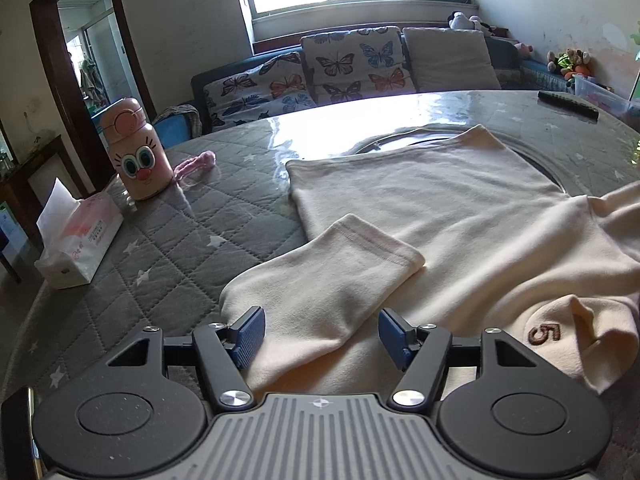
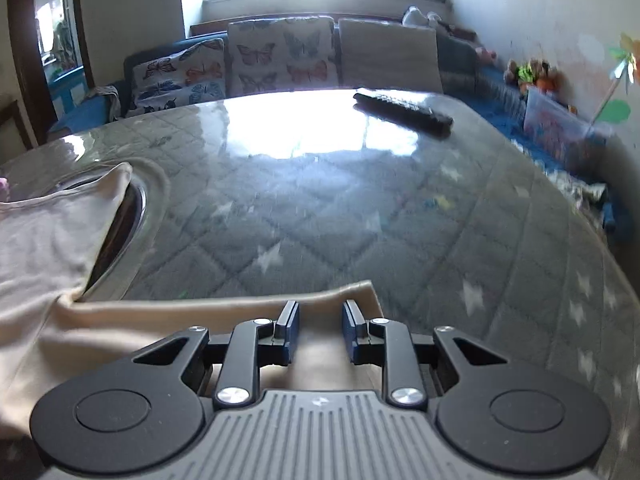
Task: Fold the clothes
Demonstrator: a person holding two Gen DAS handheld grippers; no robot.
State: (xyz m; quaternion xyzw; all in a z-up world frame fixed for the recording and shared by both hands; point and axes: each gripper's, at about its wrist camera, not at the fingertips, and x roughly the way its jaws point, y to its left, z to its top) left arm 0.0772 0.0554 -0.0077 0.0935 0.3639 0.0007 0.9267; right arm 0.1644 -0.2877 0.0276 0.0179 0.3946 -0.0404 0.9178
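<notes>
A cream T-shirt lies spread on the grey quilted table. Its left sleeve is folded in over the body. A brown "5" patch shows near the collar at the right. My left gripper is open and empty, low over the sleeve's shoulder end. In the right wrist view the shirt body lies at the left and its other sleeve stretches out flat. My right gripper is open, its jaws straddling the sleeve end without closing on it.
A pink cartoon bottle and a tissue box stand at the table's left, with a pink strap beside them. A black remote lies at the far side. A sofa with butterfly cushions is behind the table.
</notes>
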